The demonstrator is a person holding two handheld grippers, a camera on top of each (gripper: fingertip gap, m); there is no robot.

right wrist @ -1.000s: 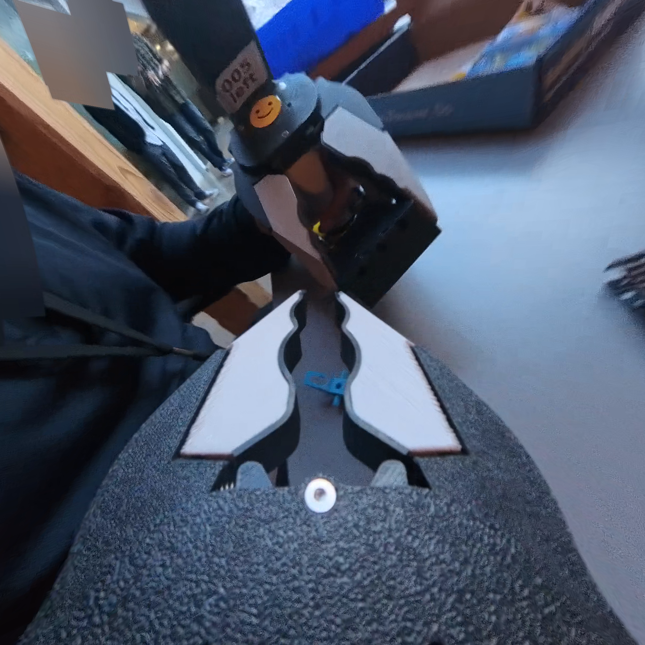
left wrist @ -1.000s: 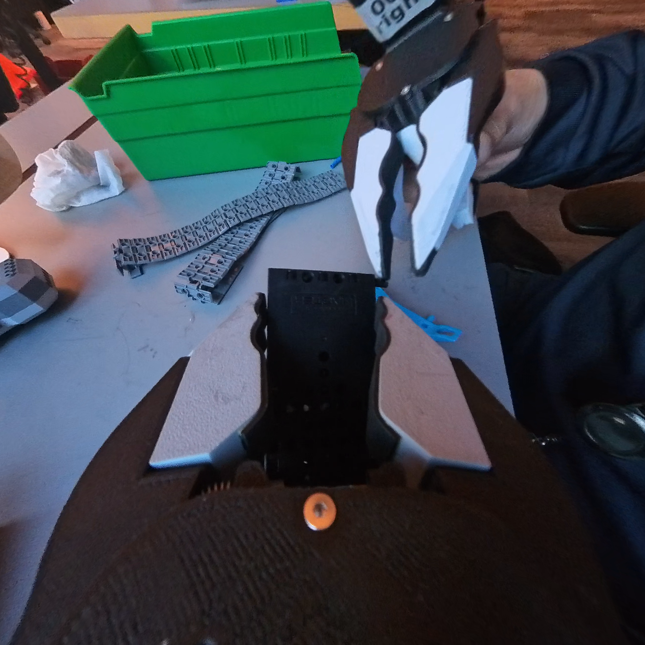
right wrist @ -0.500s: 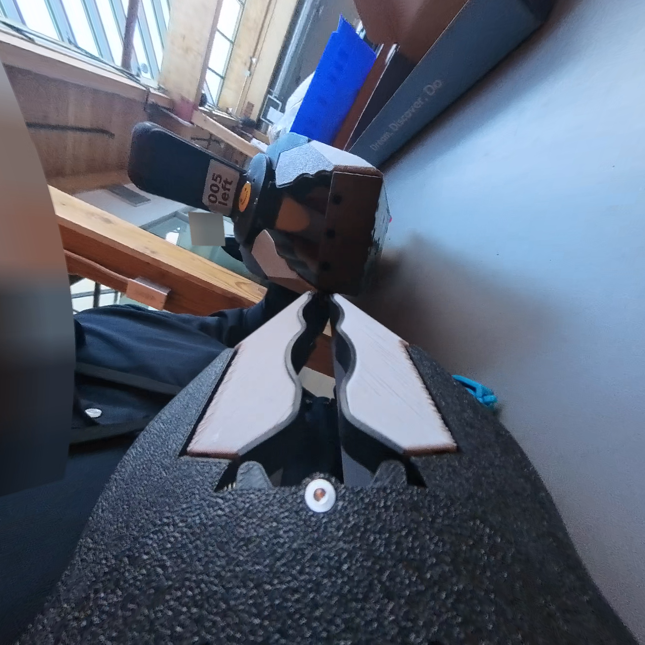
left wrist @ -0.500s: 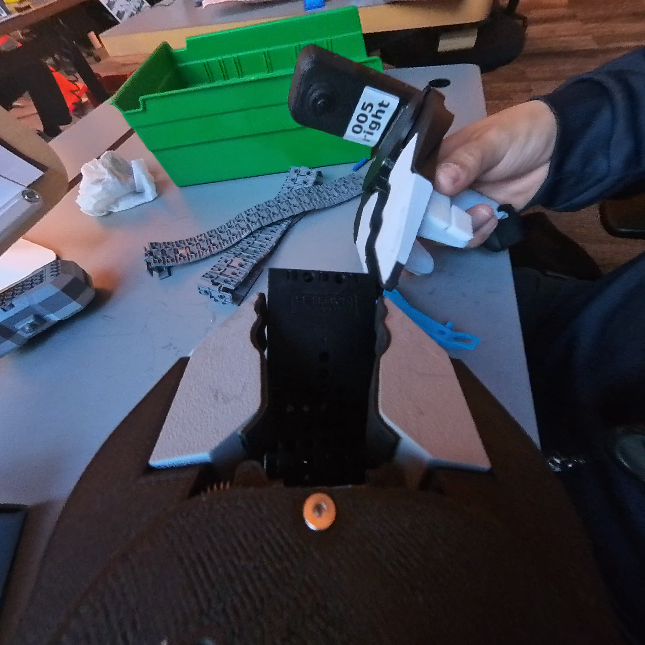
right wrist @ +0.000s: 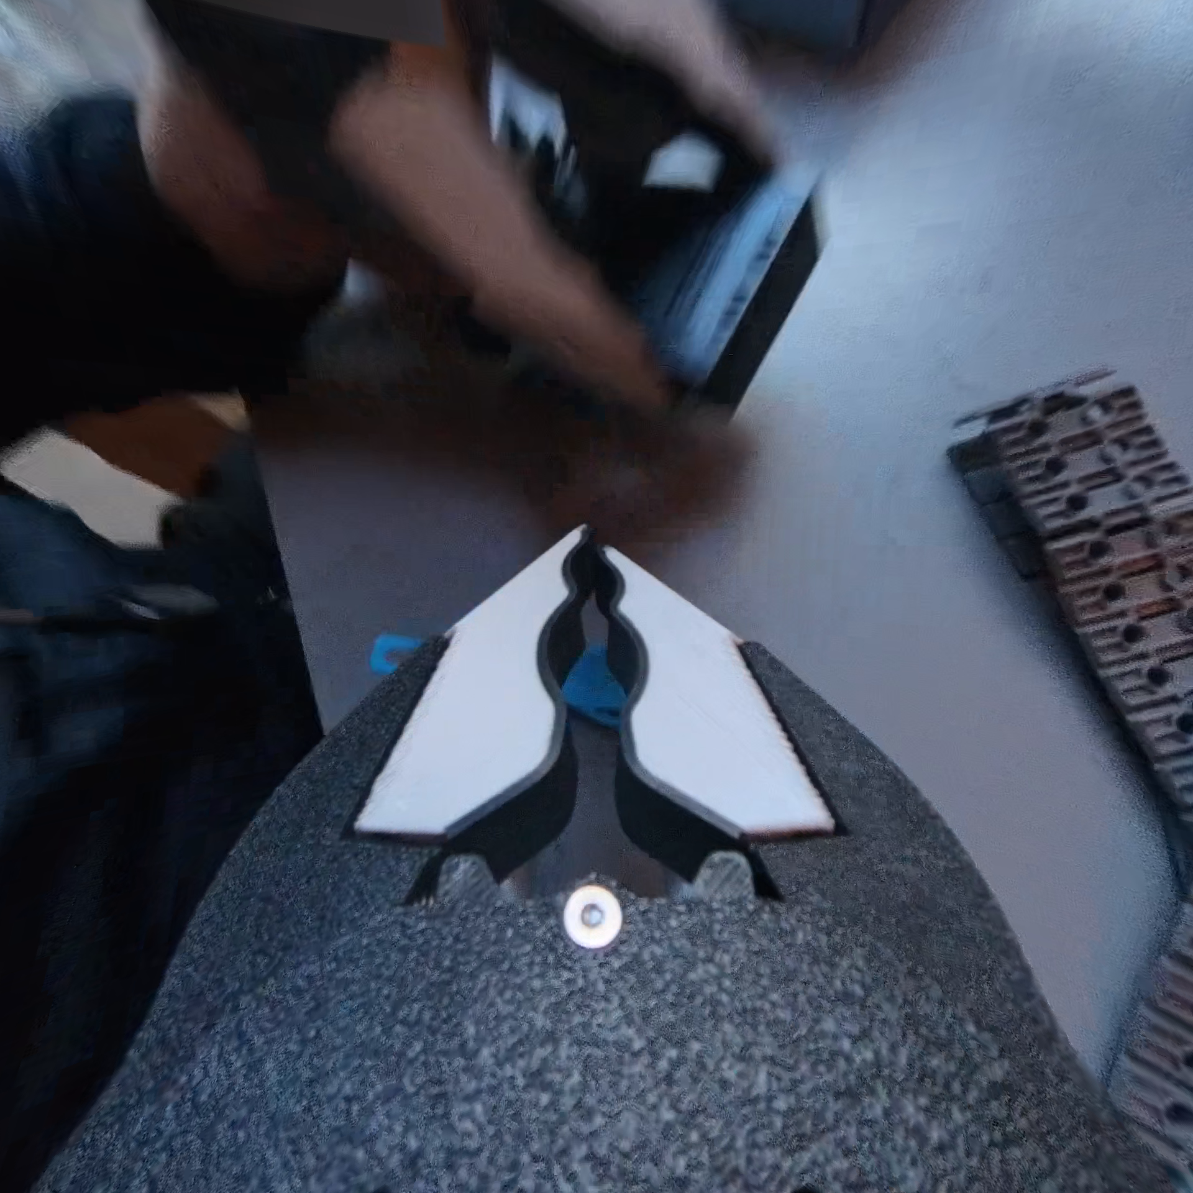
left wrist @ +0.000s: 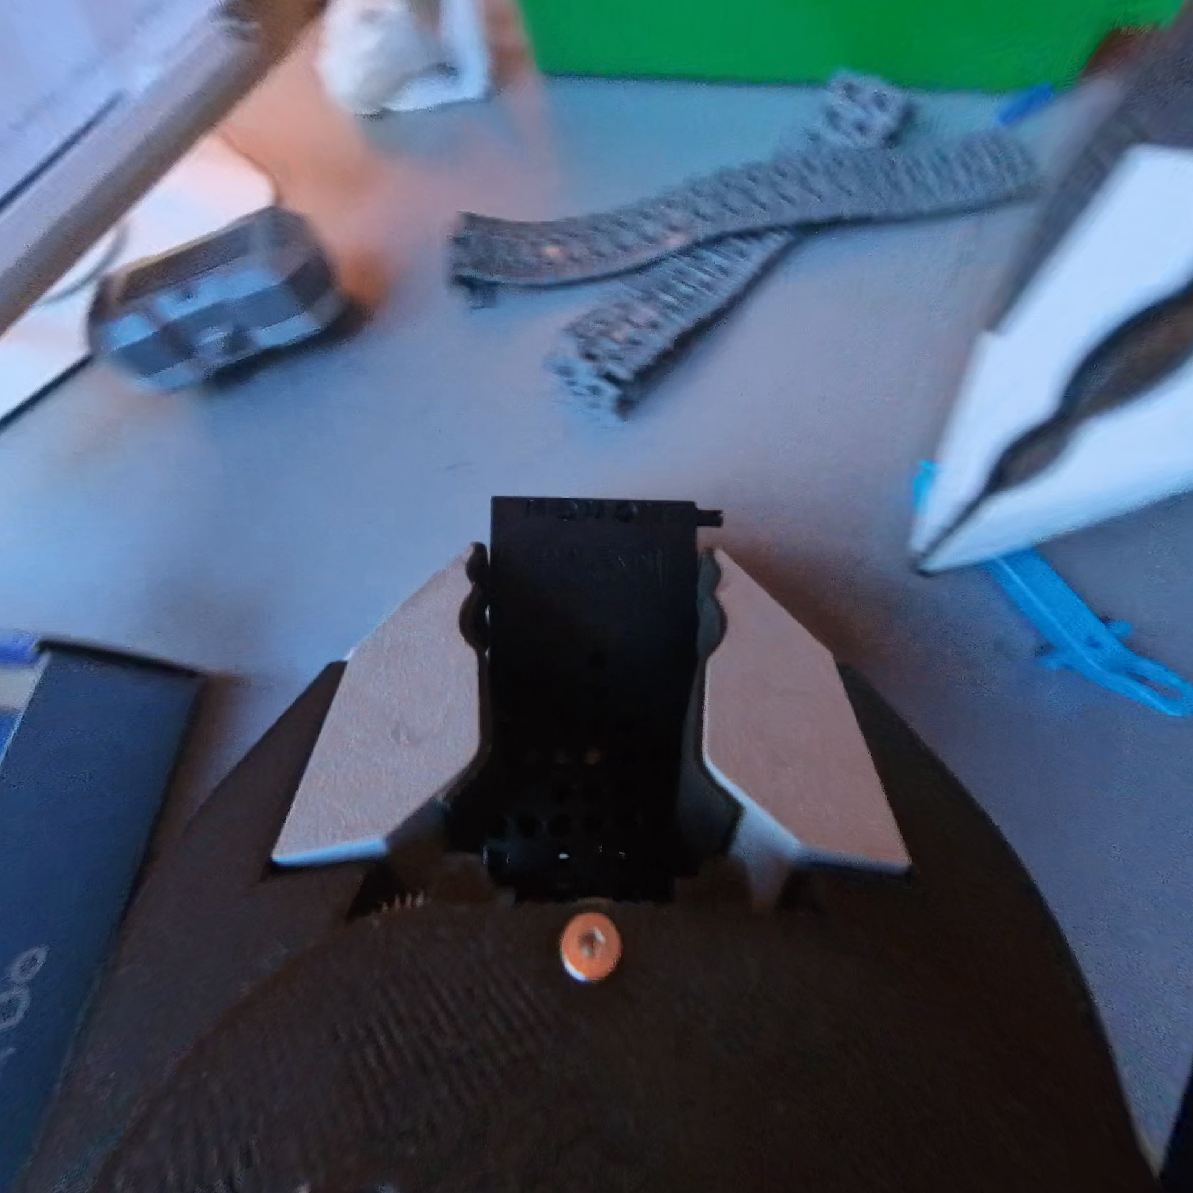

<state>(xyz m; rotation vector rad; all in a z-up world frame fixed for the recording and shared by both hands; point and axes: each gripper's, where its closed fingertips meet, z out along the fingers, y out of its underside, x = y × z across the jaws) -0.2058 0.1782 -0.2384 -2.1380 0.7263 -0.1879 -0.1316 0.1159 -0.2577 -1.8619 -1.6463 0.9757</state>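
My left gripper (left wrist: pixel 592 561) is shut on a black rectangular block (left wrist: pixel 592 652) with small holes, held just above the grey table (left wrist: pixel 323 490). My right gripper (right wrist: pixel 589 542) has its jaws closed, tips together, with nothing seen between them. It points down at the table over a blue plastic clip (right wrist: pixel 591 684). In the left wrist view the right gripper (left wrist: pixel 923 558) comes in from the right, its tips beside the blue clip (left wrist: pixel 1084 652). In the right wrist view the left gripper and its block (right wrist: pixel 742 290) are blurred.
Two grey link-chain strips (left wrist: pixel 710 245) lie crossed mid-table and also show in the right wrist view (right wrist: pixel 1097 549). A green bin (left wrist: pixel 839 39) stands behind them. A white crumpled tissue (left wrist: pixel 400 58), a grey faceted object (left wrist: pixel 213 316) and a dark blue box (left wrist: pixel 77 807) are at the left. The blue plastic clip (right wrist: pixel 591 684) lies around 4 centimetres away from my right fingertips.
My right gripper has closed and dropped from in front of the block down to the table by the blue clip. My left gripper, still holding the block, has moved lower and nearer the table.
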